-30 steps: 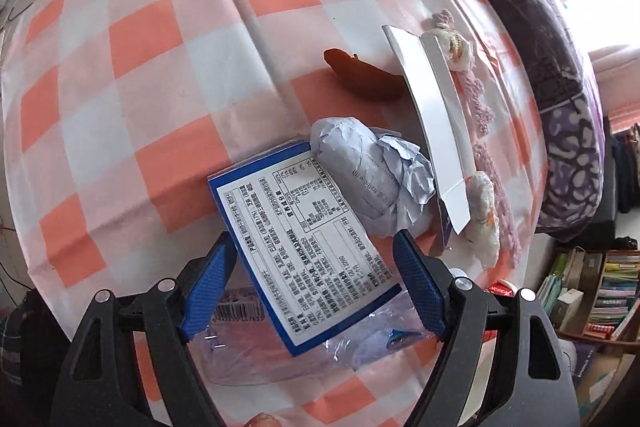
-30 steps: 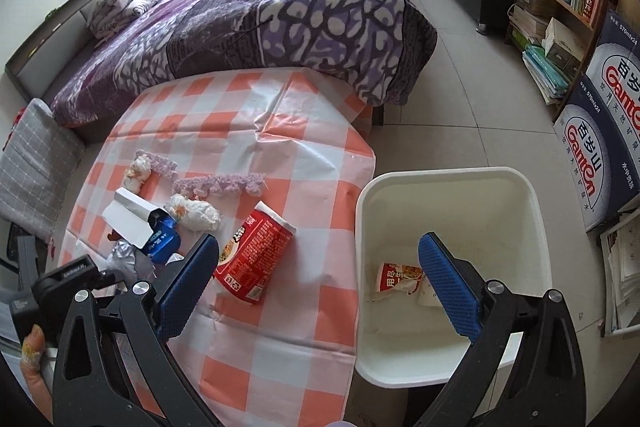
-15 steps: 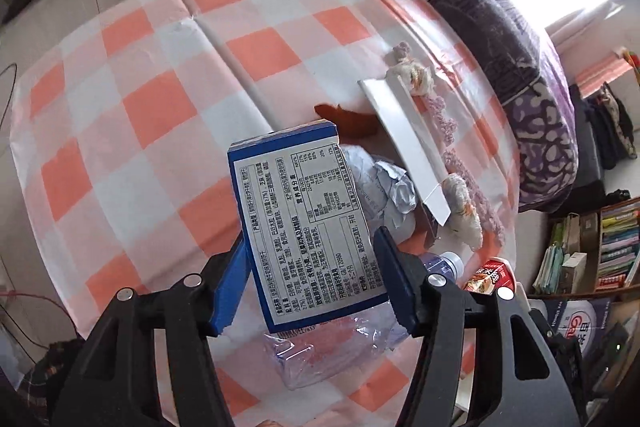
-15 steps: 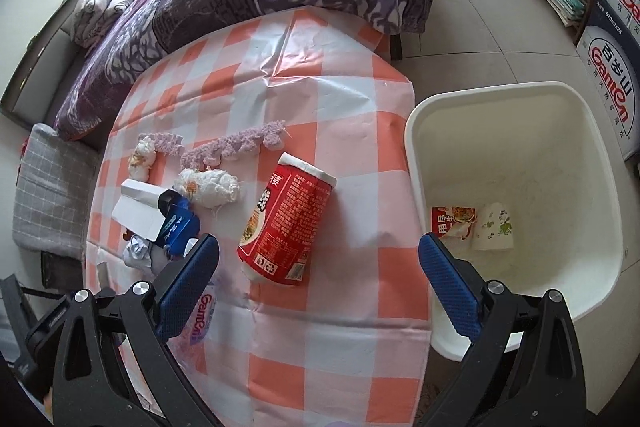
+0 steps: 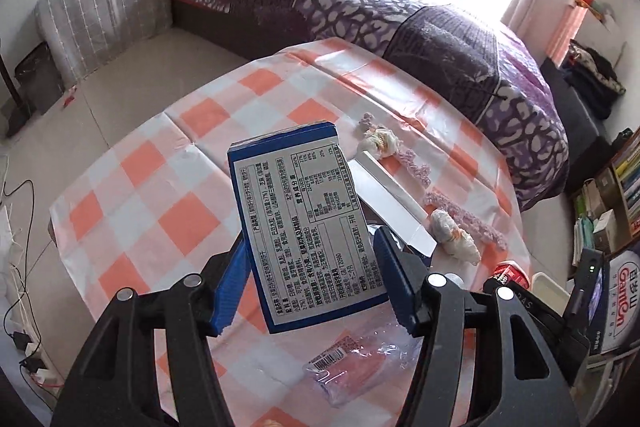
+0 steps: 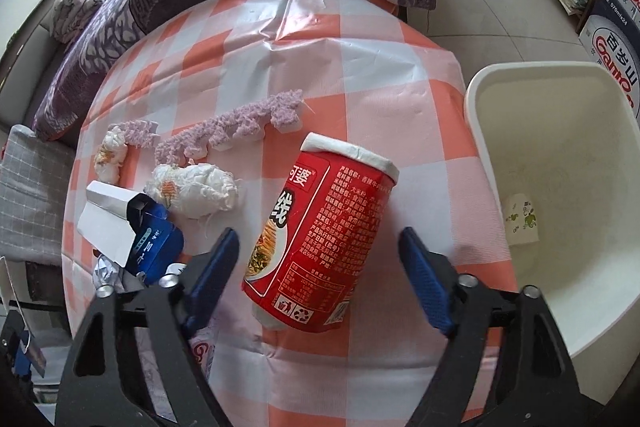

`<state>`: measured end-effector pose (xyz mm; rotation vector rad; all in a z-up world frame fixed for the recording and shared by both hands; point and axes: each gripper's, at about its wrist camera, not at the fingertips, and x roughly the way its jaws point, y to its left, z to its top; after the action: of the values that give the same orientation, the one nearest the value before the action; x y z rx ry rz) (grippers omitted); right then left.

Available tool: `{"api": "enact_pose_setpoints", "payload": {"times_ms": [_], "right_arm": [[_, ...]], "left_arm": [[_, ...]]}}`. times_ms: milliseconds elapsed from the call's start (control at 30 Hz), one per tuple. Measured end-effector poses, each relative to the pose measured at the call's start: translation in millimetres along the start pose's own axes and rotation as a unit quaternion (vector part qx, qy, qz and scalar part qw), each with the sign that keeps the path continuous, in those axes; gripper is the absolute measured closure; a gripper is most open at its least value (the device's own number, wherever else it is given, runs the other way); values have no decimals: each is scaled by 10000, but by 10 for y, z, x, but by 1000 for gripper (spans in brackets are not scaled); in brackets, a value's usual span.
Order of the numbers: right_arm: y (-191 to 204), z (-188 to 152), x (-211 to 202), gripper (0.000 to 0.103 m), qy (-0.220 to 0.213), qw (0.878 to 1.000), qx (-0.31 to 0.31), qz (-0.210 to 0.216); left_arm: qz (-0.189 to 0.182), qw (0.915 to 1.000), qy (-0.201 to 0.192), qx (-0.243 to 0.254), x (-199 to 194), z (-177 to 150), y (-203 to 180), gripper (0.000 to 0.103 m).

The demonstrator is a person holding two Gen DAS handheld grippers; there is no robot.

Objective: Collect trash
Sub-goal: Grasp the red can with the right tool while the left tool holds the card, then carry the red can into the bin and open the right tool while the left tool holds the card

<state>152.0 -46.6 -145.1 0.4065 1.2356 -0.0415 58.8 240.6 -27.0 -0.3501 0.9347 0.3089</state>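
My left gripper (image 5: 310, 281) is shut on a blue-edged box (image 5: 304, 223) with a white printed label, held tilted above the checked table (image 5: 172, 187). Below it lies a clear plastic bottle (image 5: 352, 375). My right gripper (image 6: 320, 279) is open, its fingers on either side of a red noodle cup (image 6: 320, 247) lying on its side, apart from it. The white trash bin (image 6: 560, 211) stands right of the table with a small wrapper (image 6: 520, 219) inside.
On the table lie tissue wads (image 6: 196, 191), a purple fuzzy strip (image 6: 236, 123), a white and blue carton (image 6: 128, 231) and crumpled paper (image 6: 104, 269). A purple bed (image 5: 400, 15) stands behind, a bookshelf (image 5: 608, 203) and cartons (image 6: 616, 39) to the right.
My left gripper closed on the blue box and lifted it off the table, tilting upward. My right gripper moved down toward the red cup, now between its open fingers.
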Motion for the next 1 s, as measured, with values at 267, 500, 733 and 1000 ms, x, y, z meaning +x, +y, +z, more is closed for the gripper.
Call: {"api": "enact_pose_setpoints", "payload": {"times_ms": [267,500,733,1000], "right_arm": [[129,19,-267,55,-463,9971,-126,585],[389,11,-928,55,-1298,9762,-708,1587],[491,-64,-1318,55,-2134,9606,-1324,1193],[427,-123,-1550,55,-2618,9479,-1648,765]], "left_arm": [[-3,9999,-85,-93,-2,15,97,43],[-87,9972,-744,24,-236,48,-22,43],[13,9905,-1360,217,-448,54,-204,43],[-25,9899,-1391,271,-428,40,-355,43]]}}
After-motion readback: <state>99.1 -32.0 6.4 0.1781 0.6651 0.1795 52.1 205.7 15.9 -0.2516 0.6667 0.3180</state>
